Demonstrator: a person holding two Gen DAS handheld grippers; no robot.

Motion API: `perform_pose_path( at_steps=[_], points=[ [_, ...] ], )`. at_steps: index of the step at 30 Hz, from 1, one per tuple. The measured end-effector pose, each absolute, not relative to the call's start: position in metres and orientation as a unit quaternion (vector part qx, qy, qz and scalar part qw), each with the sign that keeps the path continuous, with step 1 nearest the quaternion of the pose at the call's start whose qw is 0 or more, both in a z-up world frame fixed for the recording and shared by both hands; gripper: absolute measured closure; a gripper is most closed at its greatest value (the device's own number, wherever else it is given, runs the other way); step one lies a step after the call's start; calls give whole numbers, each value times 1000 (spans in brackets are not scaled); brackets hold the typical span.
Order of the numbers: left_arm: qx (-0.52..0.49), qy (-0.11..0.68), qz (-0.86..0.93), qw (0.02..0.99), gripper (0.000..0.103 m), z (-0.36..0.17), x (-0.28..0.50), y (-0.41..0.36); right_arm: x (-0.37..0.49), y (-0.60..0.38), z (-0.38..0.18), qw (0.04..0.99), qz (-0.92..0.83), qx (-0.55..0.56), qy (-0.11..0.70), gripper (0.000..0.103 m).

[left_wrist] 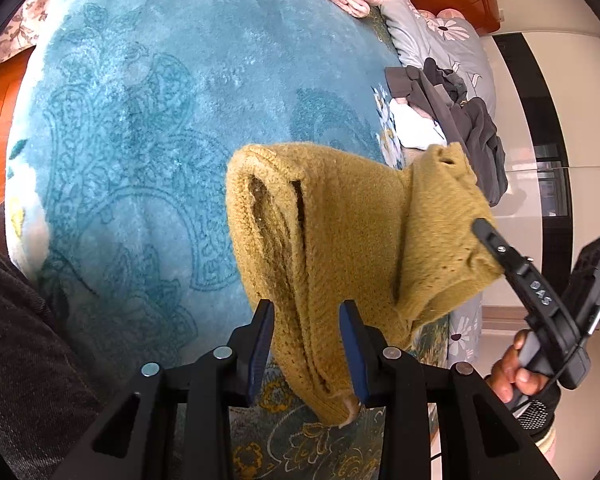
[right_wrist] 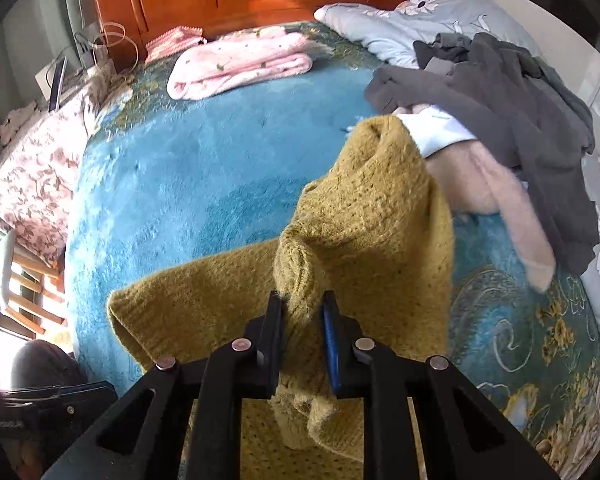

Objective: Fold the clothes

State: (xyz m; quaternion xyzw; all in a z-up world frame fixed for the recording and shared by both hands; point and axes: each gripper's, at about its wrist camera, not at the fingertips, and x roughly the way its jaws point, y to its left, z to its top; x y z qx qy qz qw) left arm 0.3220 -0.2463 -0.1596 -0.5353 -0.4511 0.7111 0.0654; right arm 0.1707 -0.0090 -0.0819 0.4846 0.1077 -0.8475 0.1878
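**2 grippers hold up a yellow sweater**

The left gripper (left_wrist: 308, 344) has its 2 fingers partly closed on a thick bunch of the yellow sweater (left_wrist: 340, 232). The right gripper (right_wrist: 302, 330) pinches another bunch, its fingers nearly together. The sweater hangs between them, lifted above the blue blanket (left_wrist: 160, 120), probably so it can be spread flat for folding. There are no baskets or boxes. A pile of grey clothes (right_wrist: 520, 108) and a folded pink blanket (right_wrist: 240, 64) lie farther back on the bed.
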Motion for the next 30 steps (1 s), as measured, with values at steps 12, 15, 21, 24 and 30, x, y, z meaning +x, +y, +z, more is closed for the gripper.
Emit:
perform_pose_path(
  at_steps=[12,15,21,24,30],
  points=[
    [-524,-477,703,57,66,-163,326,-258,264,-15,-29,415,-786,425,169,86],
    [-525,-479,701,56,66,-165,327,-259,290,-30,-72,438,-738,465,218,86],
    [-529,-465,708,59,65,-160,319,-256,316,-32,-115,454,-694,508,232,86],
    [-529,-454,714,58,64,-154,310,-256,314,-27,-118,445,-702,515,210,85],
    [-518,-453,724,44,59,-144,289,-267,314,-19,-115,449,-708,528,132,74]
  ],
)
